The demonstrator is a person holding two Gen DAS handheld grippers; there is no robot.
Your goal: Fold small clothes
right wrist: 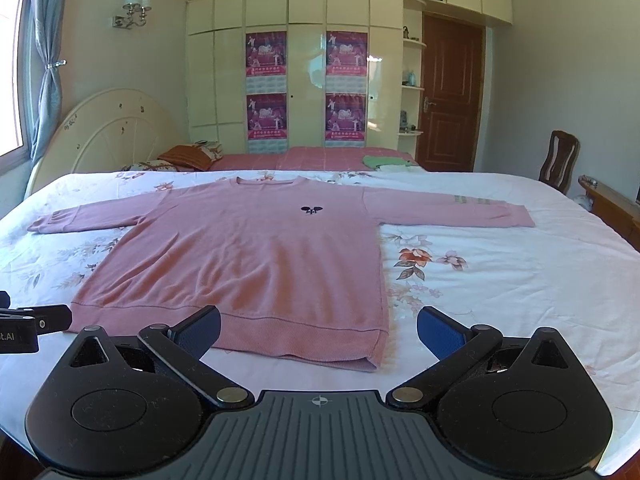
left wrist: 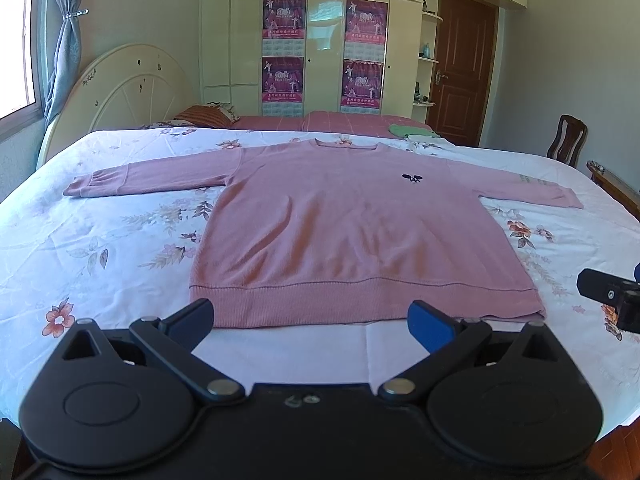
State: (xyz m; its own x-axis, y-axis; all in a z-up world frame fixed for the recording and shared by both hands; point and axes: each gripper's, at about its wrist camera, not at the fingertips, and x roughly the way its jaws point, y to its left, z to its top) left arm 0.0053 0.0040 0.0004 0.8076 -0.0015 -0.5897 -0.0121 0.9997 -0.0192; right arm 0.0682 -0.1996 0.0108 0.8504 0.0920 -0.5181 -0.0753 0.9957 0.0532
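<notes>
A pink long-sleeved sweater point(left wrist: 352, 224) lies flat and face up on the floral bed sheet point(left wrist: 100, 248), both sleeves spread out sideways, hem toward me. It also shows in the right wrist view point(right wrist: 256, 256). My left gripper point(left wrist: 312, 320) is open and empty, just short of the hem's middle. My right gripper point(right wrist: 318, 332) is open and empty, in front of the hem's right corner. The right gripper's finger shows at the right edge of the left wrist view point(left wrist: 608, 292); the left gripper's finger shows at the left edge of the right wrist view point(right wrist: 36, 322).
A green cloth point(left wrist: 412, 131) lies on the pink bed point(left wrist: 320, 122) beyond the sheet. Pillows point(left wrist: 208, 116) and a cream headboard point(left wrist: 132, 88) stand at the far left. A wooden chair point(left wrist: 568, 140) and a wooden bed frame edge point(right wrist: 612, 204) are at the right.
</notes>
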